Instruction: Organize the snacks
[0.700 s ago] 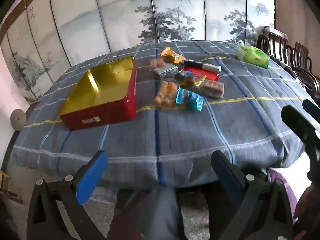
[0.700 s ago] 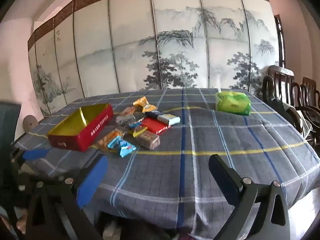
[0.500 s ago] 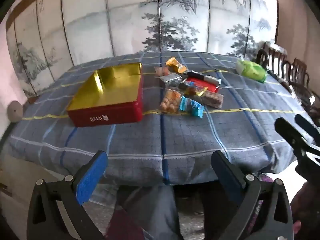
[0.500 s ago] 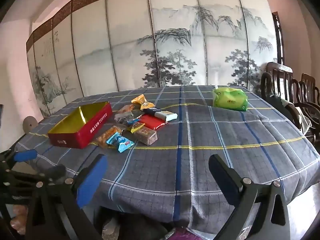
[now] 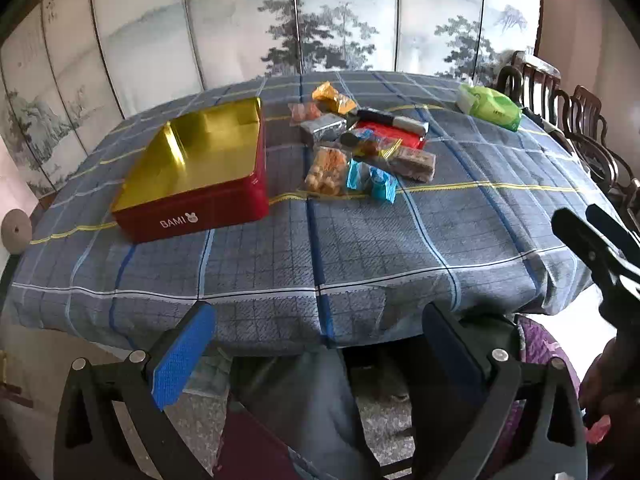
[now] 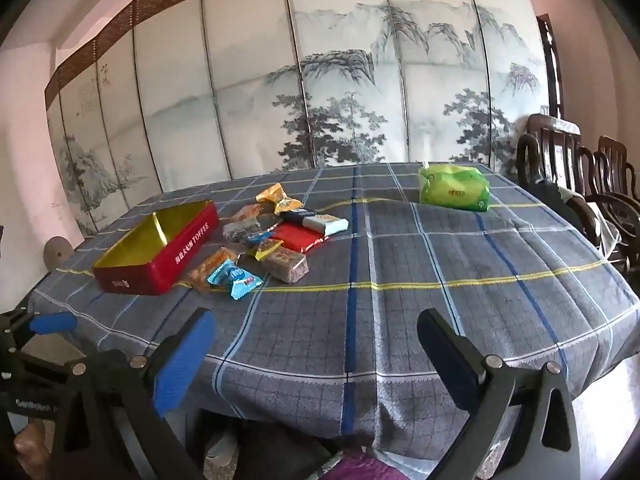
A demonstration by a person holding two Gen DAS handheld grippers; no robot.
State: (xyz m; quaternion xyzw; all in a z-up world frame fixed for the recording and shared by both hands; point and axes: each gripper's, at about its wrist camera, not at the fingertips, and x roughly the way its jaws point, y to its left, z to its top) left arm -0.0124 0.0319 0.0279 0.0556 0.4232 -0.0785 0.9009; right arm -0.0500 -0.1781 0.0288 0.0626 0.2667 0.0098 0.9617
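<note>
Both claws, left claw [image 5: 316,360] and right claw [image 6: 316,360], spread wide, empty, off bench near edge. Snack pile [image 5: 360,148] mid-bench, just right of red tin [image 5: 200,168]. Your left claw nearer tin; reach forward.

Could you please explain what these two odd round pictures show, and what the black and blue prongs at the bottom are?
No robot here: a person holds a two-finger gripper in each hand, and each gripper carries a wide-angle camera looking along its fingers. The prongs are those fingers.

One picture comes from the left gripper, the other from the right gripper. Each also shows in the other's view, at the edge.

Both face a table under a checked cloth. On it sit an open red tin with nothing in it, a pile of wrapped snacks beside it, and a green pack farther back. A painted screen and chairs stand behind.

Both grippers are wide open, short of the table, holding nothing.
</note>
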